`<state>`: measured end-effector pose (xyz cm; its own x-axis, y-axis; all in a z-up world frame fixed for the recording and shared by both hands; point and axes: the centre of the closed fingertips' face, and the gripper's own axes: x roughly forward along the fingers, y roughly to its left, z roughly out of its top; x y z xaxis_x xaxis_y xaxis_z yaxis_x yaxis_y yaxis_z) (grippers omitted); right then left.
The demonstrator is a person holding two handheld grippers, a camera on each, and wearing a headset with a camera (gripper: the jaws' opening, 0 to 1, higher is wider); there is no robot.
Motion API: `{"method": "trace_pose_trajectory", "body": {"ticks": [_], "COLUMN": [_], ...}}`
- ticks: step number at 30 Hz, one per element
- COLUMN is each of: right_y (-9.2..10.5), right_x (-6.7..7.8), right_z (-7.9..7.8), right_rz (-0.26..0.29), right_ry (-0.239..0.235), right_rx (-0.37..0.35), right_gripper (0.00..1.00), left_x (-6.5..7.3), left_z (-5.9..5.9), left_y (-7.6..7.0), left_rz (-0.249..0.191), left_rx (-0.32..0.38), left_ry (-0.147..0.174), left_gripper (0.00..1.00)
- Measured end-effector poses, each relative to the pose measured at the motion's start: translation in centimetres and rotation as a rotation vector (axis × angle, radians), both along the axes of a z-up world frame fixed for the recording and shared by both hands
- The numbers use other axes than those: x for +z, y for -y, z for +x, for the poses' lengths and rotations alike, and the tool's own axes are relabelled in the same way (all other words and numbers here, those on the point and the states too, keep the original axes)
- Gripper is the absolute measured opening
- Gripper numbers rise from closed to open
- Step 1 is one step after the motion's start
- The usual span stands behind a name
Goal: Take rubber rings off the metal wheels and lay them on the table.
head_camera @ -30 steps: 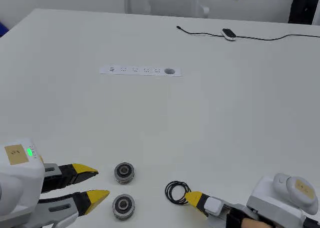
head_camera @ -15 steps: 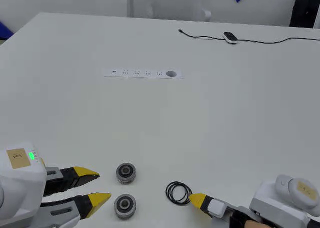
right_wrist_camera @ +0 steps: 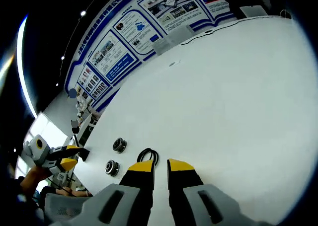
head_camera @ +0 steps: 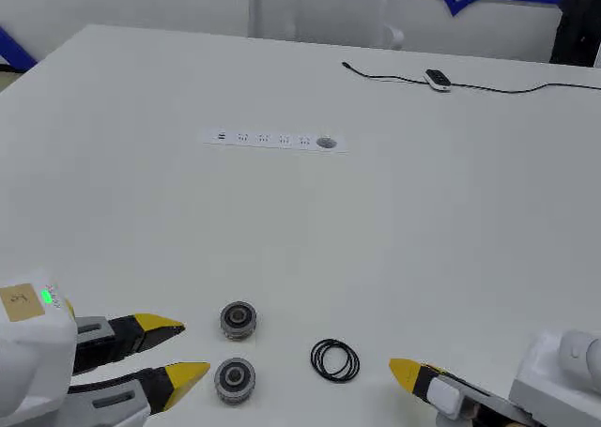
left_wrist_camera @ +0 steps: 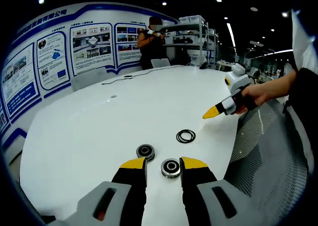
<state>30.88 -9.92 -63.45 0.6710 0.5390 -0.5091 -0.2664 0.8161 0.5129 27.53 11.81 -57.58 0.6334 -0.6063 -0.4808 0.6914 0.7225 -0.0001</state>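
1. Head view: the left tongs [head_camera: 192,349] are low on the left. They are open and hold nothing. Two wheels sit on the white surface [head_camera: 394,221] just past their tips: a far wheel [head_camera: 238,319] and a near wheel [head_camera: 234,379]. The black rings [head_camera: 335,359] lie flat on the surface to the right of the wheels and do not touch them. The right tongs [head_camera: 410,372] are low on the right, near the rings but apart. A power strip [head_camera: 272,140] and a cable [head_camera: 394,77] lie far back.
2. Left gripper view: the near wheel sits just in front of the open gap. The rings lie further off. A hand [left_wrist_camera: 251,94] holds the right tongs beyond them.
3. Right gripper view: the right tongs show only a thin gap and grip nothing. The rings lie just past the left tip.
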Motion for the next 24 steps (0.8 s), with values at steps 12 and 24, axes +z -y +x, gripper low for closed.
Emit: {"method": "trace_pose_trajectory", "body": {"ticks": [12,24], "right_y": [3.1,1.4], "right_x": [1.2,2.9], "right_z": [-1.3,-1.0], "right_rz": [-0.062,-0.284], "right_ry": [0.081,0.302], "right_rx": [-0.005,0.245], "right_gripper": [0.14,0.31], "left_x": [-0.5,-0.8], "left_z": [-1.6,-2.5], "left_y": [-0.3,0.2], "left_rz": [-0.035,-0.066], "left_rx": [0.064,0.096], "left_ry": [-0.015,0.011], "left_gripper": [0.39,0.5]}}
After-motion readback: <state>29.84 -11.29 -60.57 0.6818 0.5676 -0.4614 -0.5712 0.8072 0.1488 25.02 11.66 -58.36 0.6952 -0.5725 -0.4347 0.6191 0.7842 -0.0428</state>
